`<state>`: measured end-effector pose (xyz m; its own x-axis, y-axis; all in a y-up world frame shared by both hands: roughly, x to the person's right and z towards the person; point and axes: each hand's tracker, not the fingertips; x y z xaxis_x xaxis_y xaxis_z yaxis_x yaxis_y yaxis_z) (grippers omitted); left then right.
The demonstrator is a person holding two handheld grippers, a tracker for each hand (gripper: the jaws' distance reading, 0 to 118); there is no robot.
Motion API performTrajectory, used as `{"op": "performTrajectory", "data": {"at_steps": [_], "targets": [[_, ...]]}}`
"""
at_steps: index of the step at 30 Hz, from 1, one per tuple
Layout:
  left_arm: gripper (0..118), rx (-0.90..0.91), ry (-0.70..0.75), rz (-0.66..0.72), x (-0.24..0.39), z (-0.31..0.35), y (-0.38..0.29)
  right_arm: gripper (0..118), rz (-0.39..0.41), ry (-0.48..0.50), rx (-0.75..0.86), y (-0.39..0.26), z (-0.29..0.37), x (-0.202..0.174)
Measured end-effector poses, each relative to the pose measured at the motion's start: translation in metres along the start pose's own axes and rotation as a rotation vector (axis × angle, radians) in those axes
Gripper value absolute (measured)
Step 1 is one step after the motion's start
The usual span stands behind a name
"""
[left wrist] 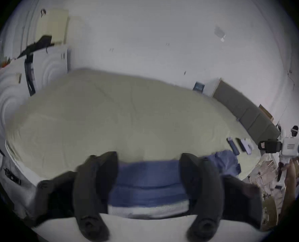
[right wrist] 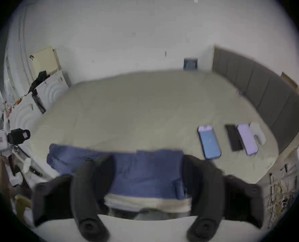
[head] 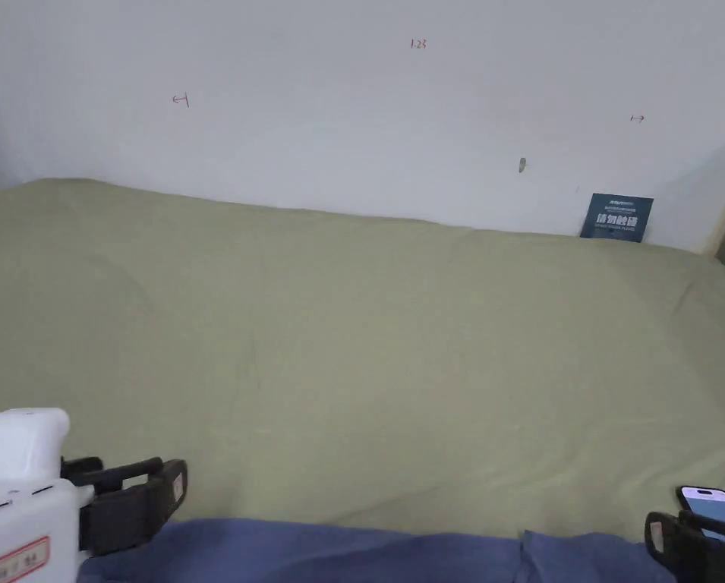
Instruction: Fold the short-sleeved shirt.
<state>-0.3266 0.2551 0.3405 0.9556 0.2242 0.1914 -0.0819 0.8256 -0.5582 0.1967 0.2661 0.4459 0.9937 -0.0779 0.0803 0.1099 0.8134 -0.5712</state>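
A blue short-sleeved shirt (head: 353, 550) lies flat along the near edge of the green bed (head: 353, 341). My left gripper (head: 167, 472) hovers at the shirt's left end, jaws open. In the left gripper view the black jaws of this gripper (left wrist: 148, 158) stand wide apart with the shirt (left wrist: 148, 179) showing between them. My right gripper (head: 668, 531) is at the shirt's right end. In the right gripper view this gripper (right wrist: 148, 160) is open too, its jaws either side of the blue cloth (right wrist: 145, 172). Neither gripper presses on the cloth.
A phone (head: 713, 505) lies on the bed next to the right gripper. Beyond it are a blue phone (right wrist: 209, 143), a black one (right wrist: 233, 137) and a purple one (right wrist: 247, 139). A grey headboard (right wrist: 267, 95) bounds the right side, a white wall the far side.
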Motion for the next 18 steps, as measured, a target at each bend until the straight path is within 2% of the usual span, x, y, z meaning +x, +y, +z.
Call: {"op": "performTrajectory", "data": {"at_steps": [1,2,3,4,5,8,10,14,15,16,17,18], "targets": [[69,0.053,-0.001,0.004,0.008,0.004,0.000,66,0.011,-0.024,0.052,-0.003,0.004,-0.009],[44,0.093,0.011,-0.002,0.010,0.004,-0.004,37,0.032,-0.042,0.102,-0.006,0.007,-0.017],[0,0.127,0.041,-0.014,0.018,0.006,-0.007,0,0.050,-0.072,0.120,-0.013,0.005,-0.025],[0,0.162,0.087,-0.049,0.026,0.009,-0.009,0,0.087,-0.124,0.156,-0.019,0.007,-0.034],[0,0.167,0.089,-0.081,0.031,0.009,-0.009,0,0.111,-0.129,0.145,-0.022,0.007,-0.040],[0,0.144,0.100,-0.122,0.041,0.007,-0.013,0,0.104,-0.086,0.090,-0.025,-0.001,-0.046],[0,0.131,0.119,-0.139,0.040,0.010,-0.011,0,0.125,-0.101,0.081,-0.029,-0.004,-0.053],[0,0.091,0.121,-0.074,-0.008,0.012,-0.007,0,0.155,-0.086,0.088,-0.027,-0.001,-0.056],[2,0.030,0.073,-0.003,-0.030,0.006,-0.009,0,0.152,-0.078,0.088,-0.024,0.002,-0.056],[12,-0.009,0.027,0.083,-0.057,-0.001,-0.014,0,0.150,-0.073,0.087,-0.023,0.002,-0.057],[35,-0.046,-0.030,0.160,-0.078,-0.008,-0.021,0,0.150,-0.066,0.083,-0.022,0.002,-0.057],[79,-0.094,-0.099,0.245,-0.101,-0.018,-0.027,0,0.150,-0.060,0.082,-0.022,0.002,-0.057]]}}
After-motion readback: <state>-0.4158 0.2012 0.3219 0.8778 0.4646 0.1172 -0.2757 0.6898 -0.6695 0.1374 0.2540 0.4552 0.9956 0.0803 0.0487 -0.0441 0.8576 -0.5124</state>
